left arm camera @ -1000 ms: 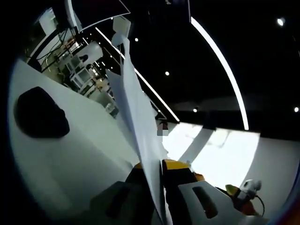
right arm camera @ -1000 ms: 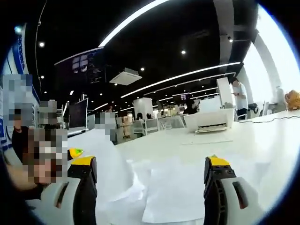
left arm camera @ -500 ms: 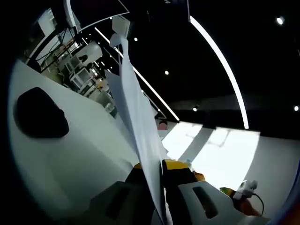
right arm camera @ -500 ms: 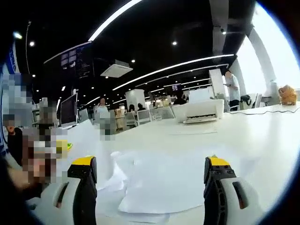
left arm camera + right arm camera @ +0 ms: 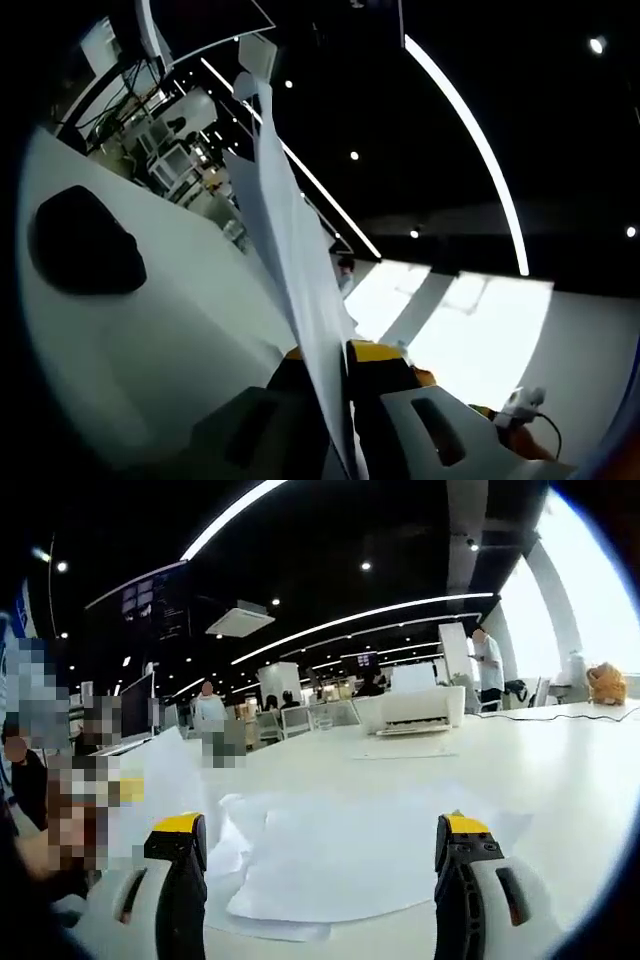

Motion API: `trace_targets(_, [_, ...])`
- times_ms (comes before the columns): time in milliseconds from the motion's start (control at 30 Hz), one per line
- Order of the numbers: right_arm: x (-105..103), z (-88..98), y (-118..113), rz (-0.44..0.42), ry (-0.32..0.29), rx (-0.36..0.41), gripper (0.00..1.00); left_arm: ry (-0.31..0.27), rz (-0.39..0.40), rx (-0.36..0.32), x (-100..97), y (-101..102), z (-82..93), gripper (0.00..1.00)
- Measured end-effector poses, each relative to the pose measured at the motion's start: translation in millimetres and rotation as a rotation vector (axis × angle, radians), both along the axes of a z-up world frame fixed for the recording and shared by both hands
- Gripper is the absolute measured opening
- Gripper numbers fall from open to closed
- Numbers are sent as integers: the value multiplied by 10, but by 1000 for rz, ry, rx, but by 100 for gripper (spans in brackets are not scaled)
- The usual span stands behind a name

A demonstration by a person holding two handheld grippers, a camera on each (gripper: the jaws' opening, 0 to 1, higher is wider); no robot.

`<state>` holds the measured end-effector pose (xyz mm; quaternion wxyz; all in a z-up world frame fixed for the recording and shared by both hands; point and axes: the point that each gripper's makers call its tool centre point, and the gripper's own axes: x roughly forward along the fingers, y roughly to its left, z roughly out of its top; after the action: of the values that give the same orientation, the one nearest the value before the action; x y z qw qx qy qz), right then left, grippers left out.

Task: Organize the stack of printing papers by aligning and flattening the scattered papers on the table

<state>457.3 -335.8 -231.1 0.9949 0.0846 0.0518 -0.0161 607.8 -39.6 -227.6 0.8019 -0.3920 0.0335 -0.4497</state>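
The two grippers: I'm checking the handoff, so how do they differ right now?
The left gripper is shut on a white paper sheet standing on edge; the right gripper is open and holds nothing, with loose white sheets flat on the white table. Both have yellow-tipped jaws.

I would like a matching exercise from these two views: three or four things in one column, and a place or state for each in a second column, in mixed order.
Things:
1. left gripper
2. right gripper
3. loose sheets
4. printer

States or places:
a. lying spread on the table
b. far back on the table
c. jaws wide apart, holding nothing
d. shut on an upright sheet

Pairs: 1-d, 2-c, 3-a, 4-b
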Motion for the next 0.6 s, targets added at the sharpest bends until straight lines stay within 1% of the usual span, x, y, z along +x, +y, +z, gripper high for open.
trace_targets(400, [-84,44,-9,-7,-8,-3,90,-2,0,6,-14,-7,-1,8])
trace_targets(600, [-114,57,-20,-7,-6,-22,90,-2,2,9,-15,-9,-1,8])
